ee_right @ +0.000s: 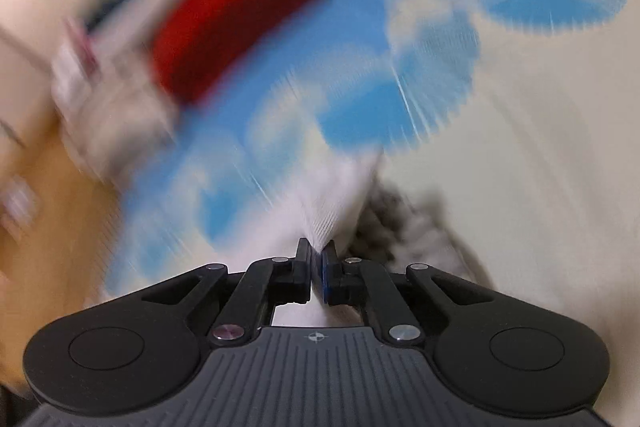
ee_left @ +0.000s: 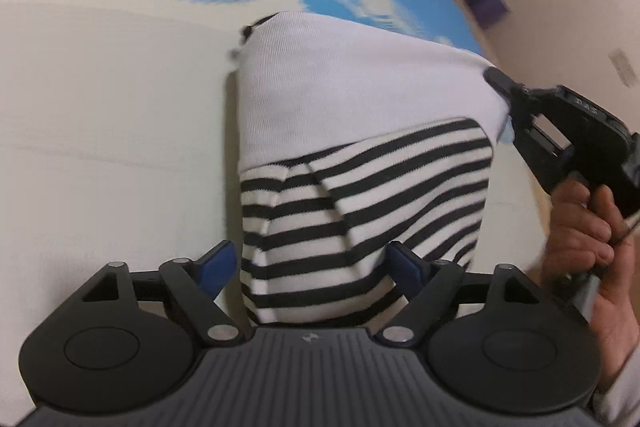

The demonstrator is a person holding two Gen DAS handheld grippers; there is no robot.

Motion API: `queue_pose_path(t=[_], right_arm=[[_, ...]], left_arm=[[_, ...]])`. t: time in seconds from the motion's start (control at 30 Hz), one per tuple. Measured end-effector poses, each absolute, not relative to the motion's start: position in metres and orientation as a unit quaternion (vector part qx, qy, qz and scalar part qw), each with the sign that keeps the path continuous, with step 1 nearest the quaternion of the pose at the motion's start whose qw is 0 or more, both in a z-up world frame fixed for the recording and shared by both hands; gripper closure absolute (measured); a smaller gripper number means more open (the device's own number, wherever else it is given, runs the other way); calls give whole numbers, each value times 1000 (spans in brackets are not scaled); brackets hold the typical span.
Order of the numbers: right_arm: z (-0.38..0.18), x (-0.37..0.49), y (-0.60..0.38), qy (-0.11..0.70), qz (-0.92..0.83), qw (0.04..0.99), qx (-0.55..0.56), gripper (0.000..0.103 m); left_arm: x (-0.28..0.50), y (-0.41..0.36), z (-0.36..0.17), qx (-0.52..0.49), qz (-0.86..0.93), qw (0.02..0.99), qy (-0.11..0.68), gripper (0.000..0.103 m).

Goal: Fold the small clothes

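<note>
A small garment, white on one face and black-and-white striped on the other, is seen lying on a cream bedsheet printed with large blue flower shapes. In the left wrist view, a white panel is folded over the upper part of the garment, while the striped part is spread below it toward the camera.

The left gripper is held low over the near end of the garment. Its jaws are spread wide, with one blue-padded finger at the striped fabric's left edge and the other over the fabric toward its right side. Nothing is gripped between them.

The right gripper is seen at the right of the same view, carried by the person's right hand. Its black fingertips are pinched onto the far right corner of the white panel, which is drawn up into a point.

In the right wrist view, heavily smeared by motion blur, the right gripper is shown with its jaws pressed almost together, and white fabric is clamped between them and fans out beyond the tips. A dark, blurred patch of cloth is visible just to the right of it. A red item is seen at the far edge of the bedsheet; it cannot be identified through the blur.
</note>
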State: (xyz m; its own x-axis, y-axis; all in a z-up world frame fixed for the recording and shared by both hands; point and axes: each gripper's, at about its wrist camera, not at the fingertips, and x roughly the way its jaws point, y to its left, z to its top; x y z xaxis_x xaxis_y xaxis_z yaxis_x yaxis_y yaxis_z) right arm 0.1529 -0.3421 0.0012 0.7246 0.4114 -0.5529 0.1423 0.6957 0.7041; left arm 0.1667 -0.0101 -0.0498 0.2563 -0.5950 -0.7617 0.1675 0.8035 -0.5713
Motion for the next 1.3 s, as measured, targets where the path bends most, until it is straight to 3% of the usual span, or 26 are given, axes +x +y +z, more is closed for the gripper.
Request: queue_pose_path(t=[0.07, 0.17, 0.23, 0.4, 0.53, 0.67, 0.8, 0.83, 0.93, 1.07, 1.3], right_arm=[[14, 140, -356, 319, 79, 857, 397, 99], [-11, 150, -351, 430, -15, 853, 297, 99], [-32, 160, -343, 483, -32, 833, 267, 99], [-30, 165, -321, 486, -22, 849, 205, 97], [-24, 153, -335, 469, -5, 847, 251, 87], [-21, 138, -345, 474, 38, 833, 281, 62], [-33, 125, -344, 526, 67, 812, 246, 62], [-34, 122, -343, 532, 69, 811, 234, 62], [-30, 115, -346, 526, 79, 815, 229, 101], [-7, 101, -368, 455, 74, 842, 280, 102], [-31, 107, -345, 543, 23, 816, 195, 102]], left_arm=[[165, -24, -48, -130, -257, 783, 551, 16], [160, -47, -62, -26, -254, 788, 561, 14], [160, -49, -67, -15, -248, 790, 561, 12], [165, -30, -59, -79, -257, 776, 570, 13], [164, -22, -49, -97, -287, 768, 565, 13], [154, -38, -75, -14, -278, 743, 608, 13], [151, -44, -68, -7, -296, 747, 595, 14], [150, -43, -64, -12, -298, 751, 589, 15], [151, -38, -58, -32, -296, 757, 582, 16], [146, -42, -76, 9, -281, 749, 600, 16], [153, -43, -60, -2, -291, 754, 589, 17]])
